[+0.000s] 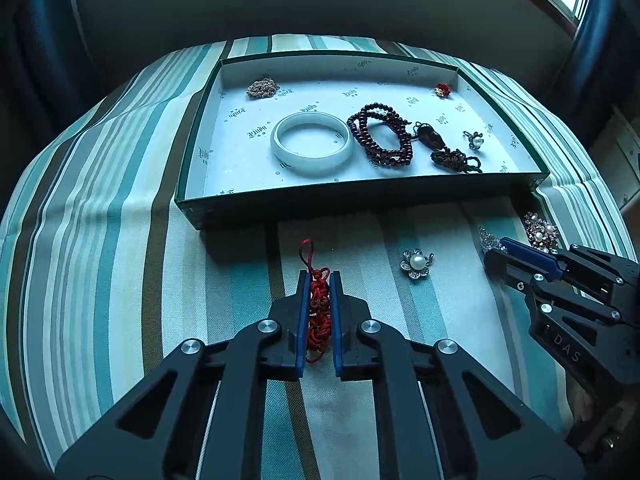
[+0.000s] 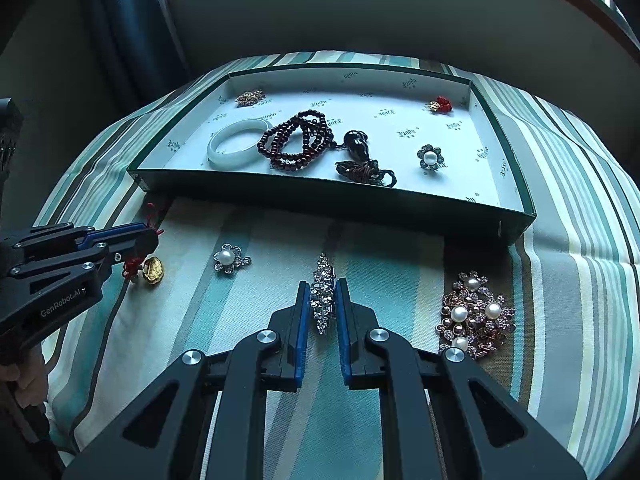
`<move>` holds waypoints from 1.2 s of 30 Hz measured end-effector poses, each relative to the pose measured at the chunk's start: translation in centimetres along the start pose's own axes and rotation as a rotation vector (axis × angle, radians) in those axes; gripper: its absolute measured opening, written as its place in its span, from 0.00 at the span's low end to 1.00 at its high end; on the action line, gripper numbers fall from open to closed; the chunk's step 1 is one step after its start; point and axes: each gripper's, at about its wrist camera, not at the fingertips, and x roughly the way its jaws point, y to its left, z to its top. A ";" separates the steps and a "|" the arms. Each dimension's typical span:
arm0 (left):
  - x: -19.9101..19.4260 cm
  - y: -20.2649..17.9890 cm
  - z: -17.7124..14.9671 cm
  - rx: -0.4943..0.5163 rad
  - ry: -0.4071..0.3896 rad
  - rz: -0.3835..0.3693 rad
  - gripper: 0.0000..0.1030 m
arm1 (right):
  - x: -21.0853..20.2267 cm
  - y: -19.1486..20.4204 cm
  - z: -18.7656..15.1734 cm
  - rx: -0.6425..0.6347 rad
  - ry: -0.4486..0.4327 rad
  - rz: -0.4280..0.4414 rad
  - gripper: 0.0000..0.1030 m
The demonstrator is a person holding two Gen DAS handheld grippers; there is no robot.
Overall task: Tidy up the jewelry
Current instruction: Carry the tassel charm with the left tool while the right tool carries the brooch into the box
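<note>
red knotted charm [image 1: 319, 304] | long axis along left fingers [image 1: 304, 300], pinched | right gripper [image 2: 323, 300] clamps crystal brooch [image 2: 323, 292] likewise | box [image 1: 360, 196] straight ahead (both near)

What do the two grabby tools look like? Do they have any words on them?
Both are black, built from flat bars with triangle-shaped cutouts, joined by round silver bolts. Each finger has a long blue pad on its inside face. The left tool has "GenRobot.AI" printed in white on its side; the right tool has the letters "DAS". No cables show.
</note>
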 end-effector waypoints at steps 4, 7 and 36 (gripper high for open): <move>-0.6 0.0 0.0 0.001 -0.015 0.002 0.09 | -0.2 0.2 -0.1 -0.005 -0.004 0.000 0.13; -1.0 0.0 -0.1 0.003 -0.025 0.009 0.09 | -0.4 0.4 0.0 -0.010 -0.009 0.000 0.13; -7.7 -0.2 2.8 0.013 -0.228 0.032 0.09 | -6.5 0.9 2.8 -0.012 -0.161 -0.002 0.13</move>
